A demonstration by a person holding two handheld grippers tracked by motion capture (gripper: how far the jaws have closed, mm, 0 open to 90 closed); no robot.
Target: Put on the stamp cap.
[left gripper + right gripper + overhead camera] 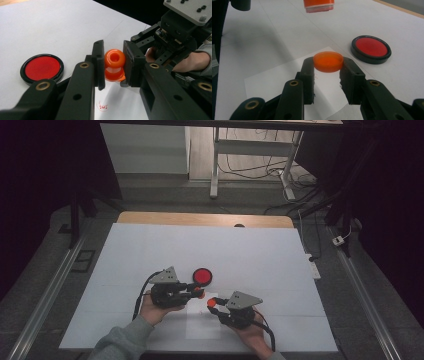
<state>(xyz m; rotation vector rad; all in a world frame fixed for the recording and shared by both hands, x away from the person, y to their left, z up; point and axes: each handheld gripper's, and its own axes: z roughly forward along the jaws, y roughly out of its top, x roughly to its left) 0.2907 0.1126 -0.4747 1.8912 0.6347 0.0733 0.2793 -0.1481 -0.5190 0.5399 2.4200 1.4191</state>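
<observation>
While the left hand-held gripper (113, 65) clamps an orange stamp (114, 65) between its jaws, the right hand-held gripper (328, 68) pinches the stamp's orange cap (328, 61) at its jaw tips. Both are held just above the bench (150, 250), near its front edge, and stand close together, tips facing each other. In the right gripper view the stamp's lower end hangs at the top, apart from the cap. A white sheet (287, 77) lies under the cap, with a small red print in the left gripper view. A round red ink pad (202, 276) in a black case sits just beyond the left hand-held gripper.
</observation>
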